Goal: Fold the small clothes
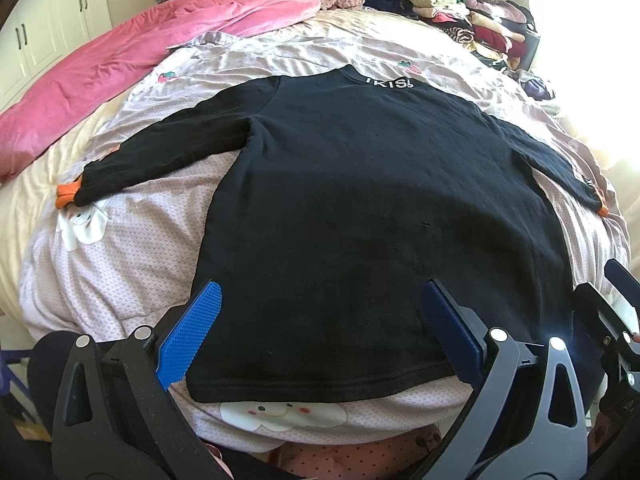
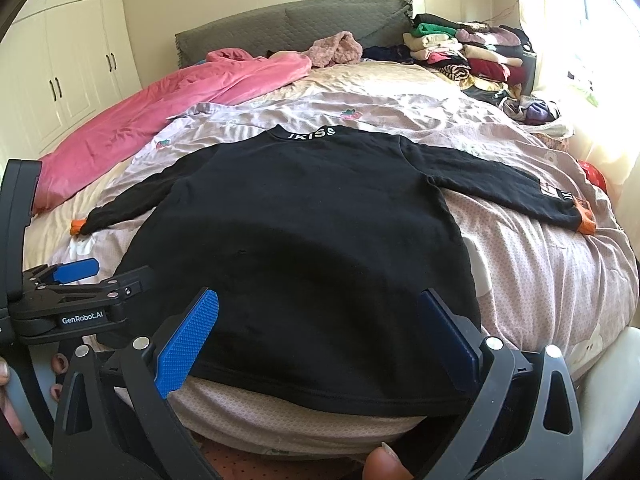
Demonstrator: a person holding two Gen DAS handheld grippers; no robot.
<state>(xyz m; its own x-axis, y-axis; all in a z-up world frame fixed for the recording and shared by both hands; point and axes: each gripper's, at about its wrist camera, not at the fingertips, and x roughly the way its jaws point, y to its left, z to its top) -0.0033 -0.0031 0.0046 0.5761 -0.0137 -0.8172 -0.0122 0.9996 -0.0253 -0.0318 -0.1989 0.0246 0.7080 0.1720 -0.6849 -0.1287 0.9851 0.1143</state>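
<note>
Left gripper (image 2: 76, 270) shows whole only in right view, above shirt (image 2: 304, 240).

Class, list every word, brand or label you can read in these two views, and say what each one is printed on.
"IKISS" in white on the neckband of the black top.
"GenRobot.AI" in white on the left tongs, seen in the right wrist view.
Patch by the cuff of the top's sleeve: marks too blurred to read.

The black top (image 1: 360, 200) covers the bed's (image 1: 120, 256) near middle, with bare quilt either side of its sleeves. A pink duvet (image 1: 120, 52) blocks the left edge; stacked clothes (image 1: 472, 20) crowd the far right corner.
</note>
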